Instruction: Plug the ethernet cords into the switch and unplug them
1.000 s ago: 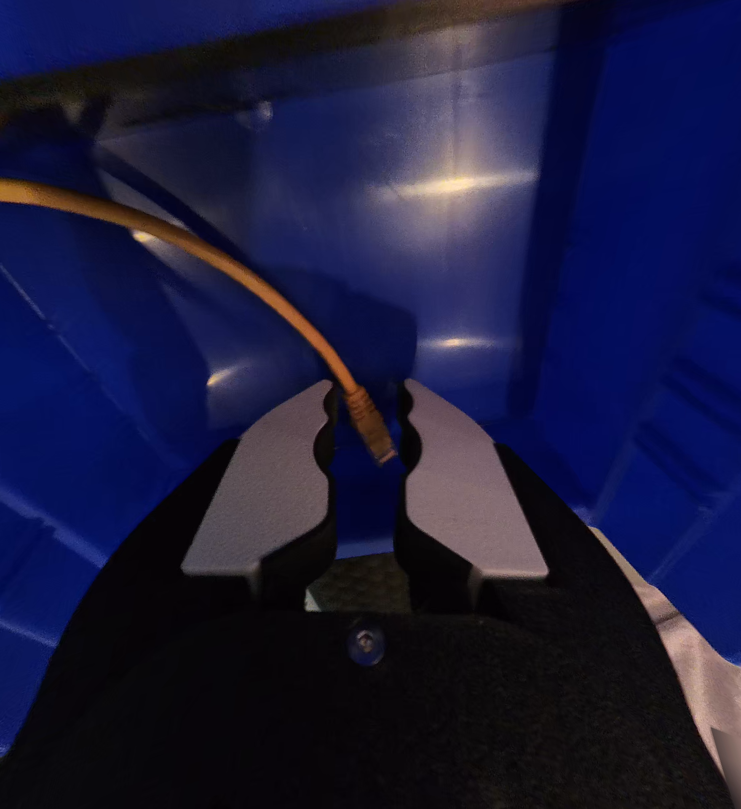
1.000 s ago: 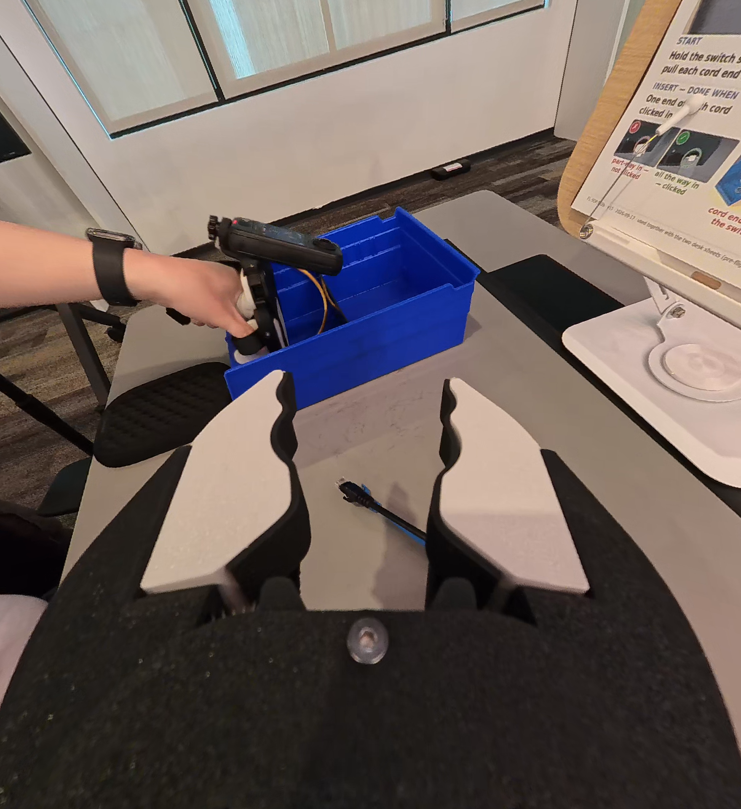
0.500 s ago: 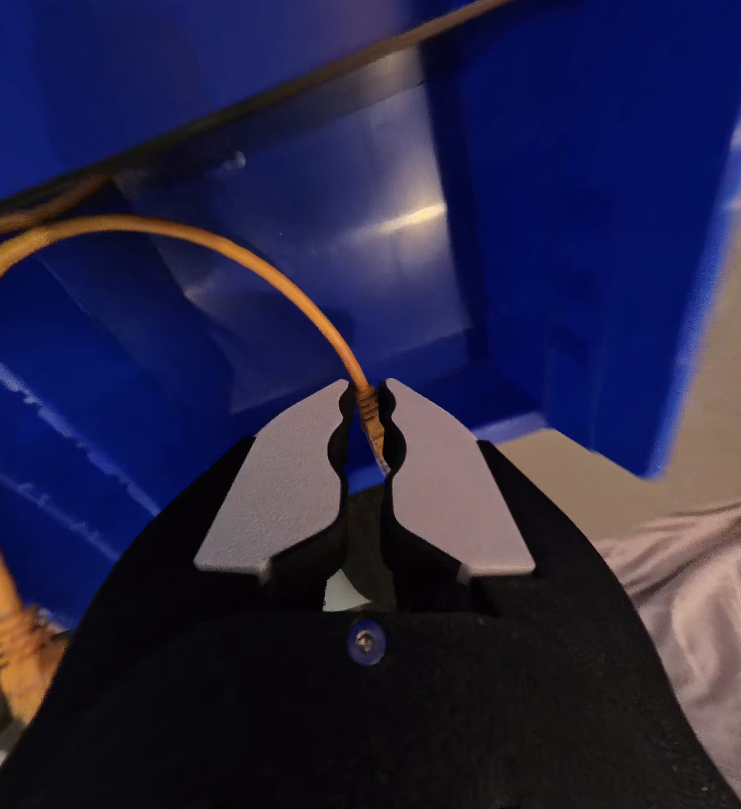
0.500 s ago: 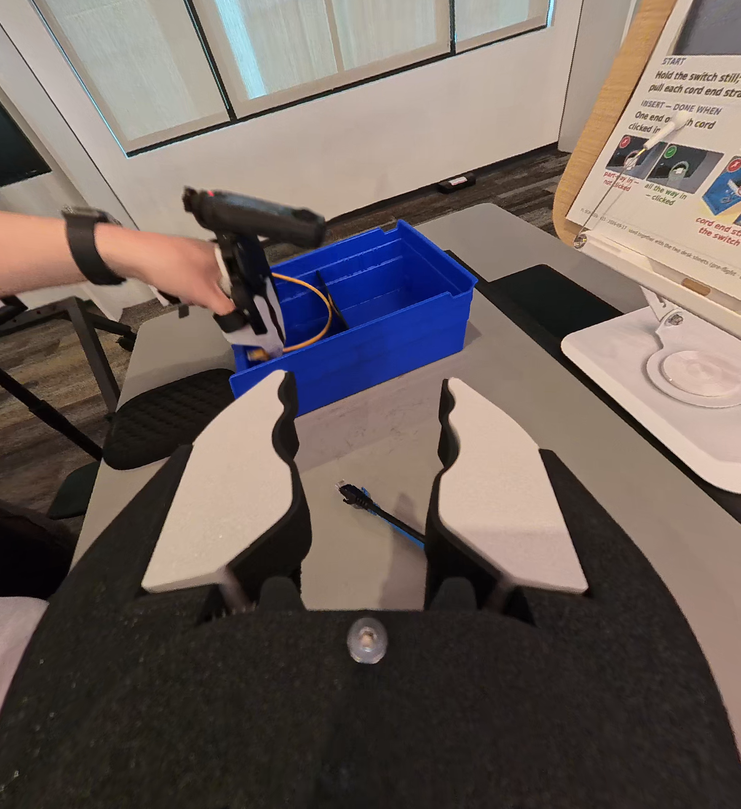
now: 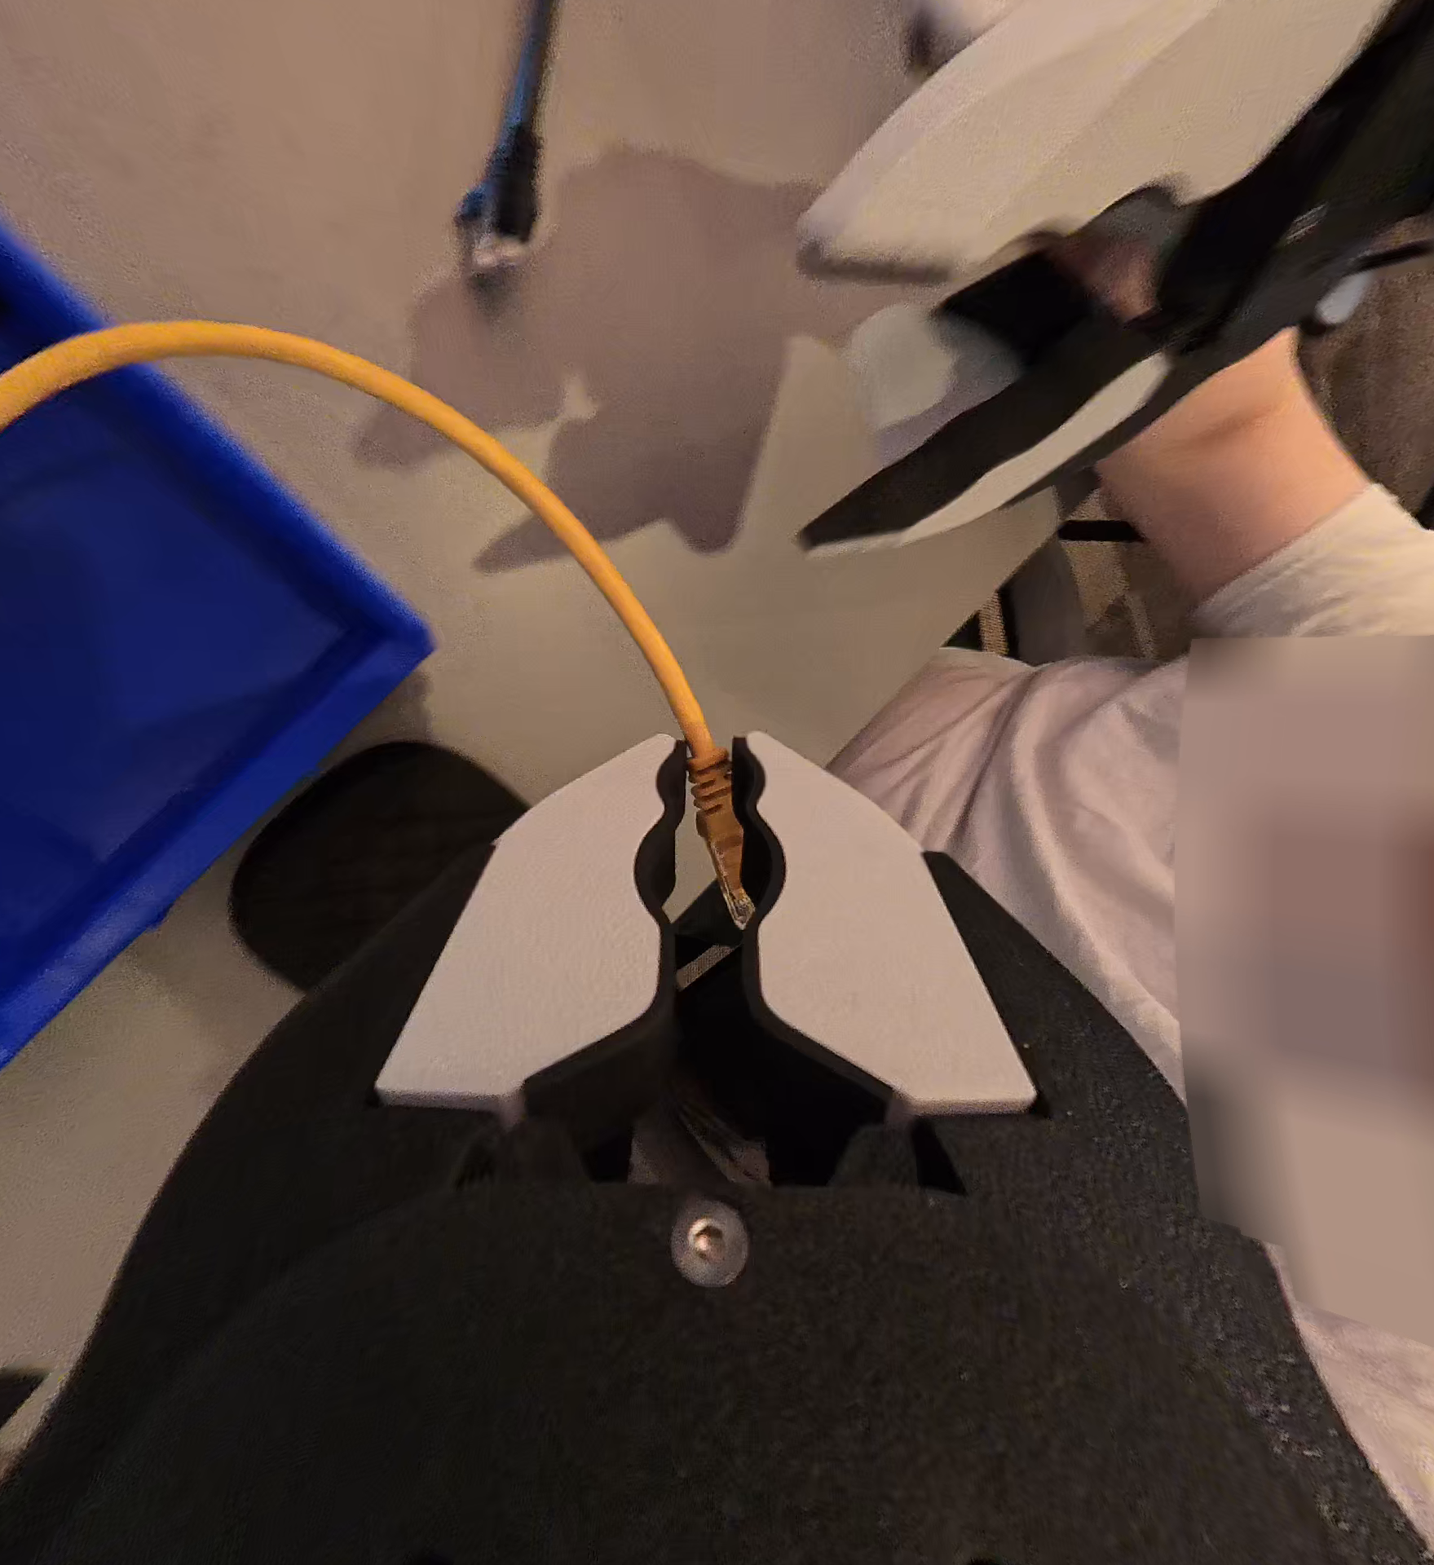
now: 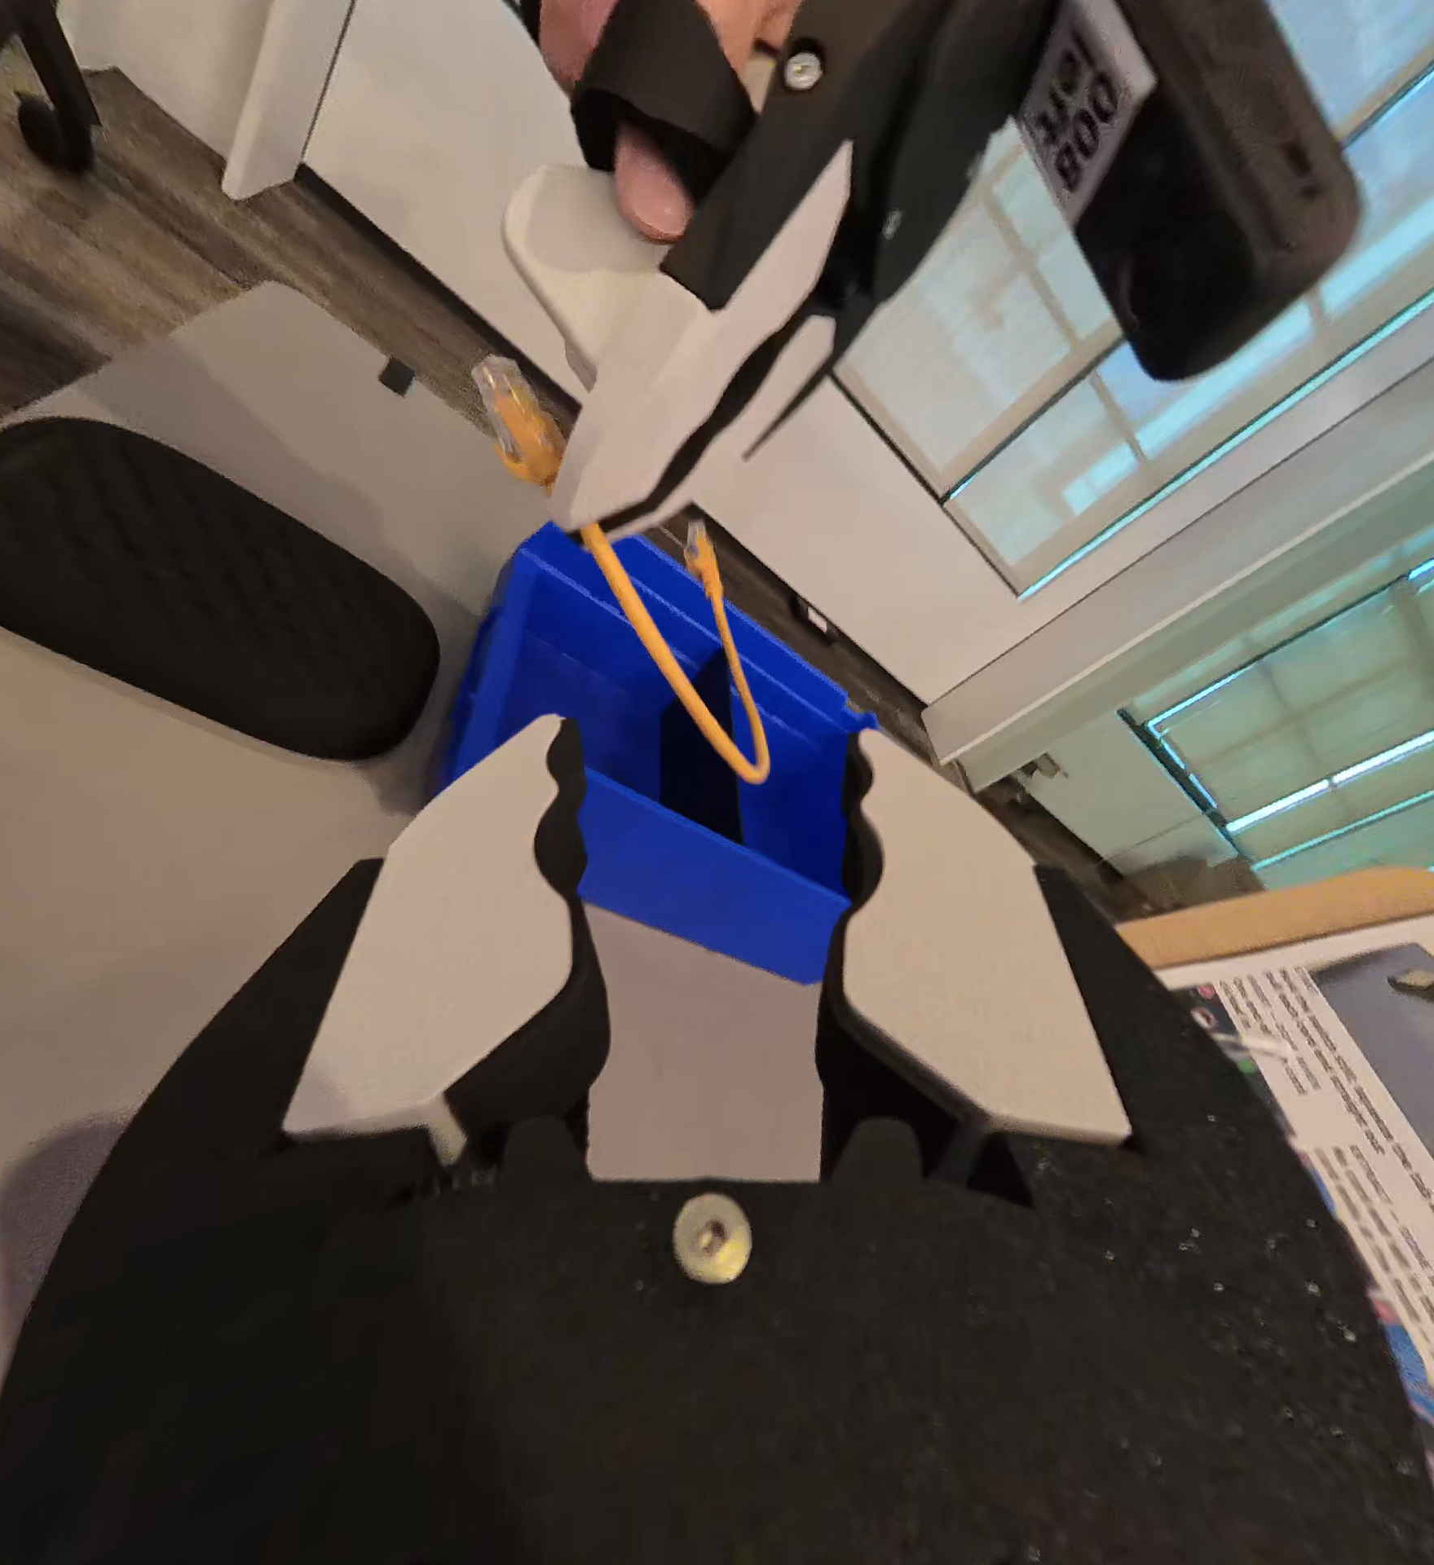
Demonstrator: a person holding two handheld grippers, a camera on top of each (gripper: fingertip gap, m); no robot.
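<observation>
left tool (image 5: 711, 834), with pale grey fingers on a black body, is clamped on the plug end of a short orange ethernet cord (image 5: 476, 432), held up in the air above the pale grey bench (image 5: 213, 144). from the grip, the cord arches up and away to the left over the open blue plastic bin (image 5: 120, 644). in the right wrist view the same cord hangs in a loop above the bin, its free plug (image 6: 700, 549) dangling. right tool (image 6: 709, 813) is spread wide with nothing between its fingers, hovering over the bench and facing the bin. a blue ethernet cord (image 5: 506, 182) lies on the bench beyond, blurred. a black padded rest (image 6: 180, 593) sits beside the bin. no switch is visible.
</observation>
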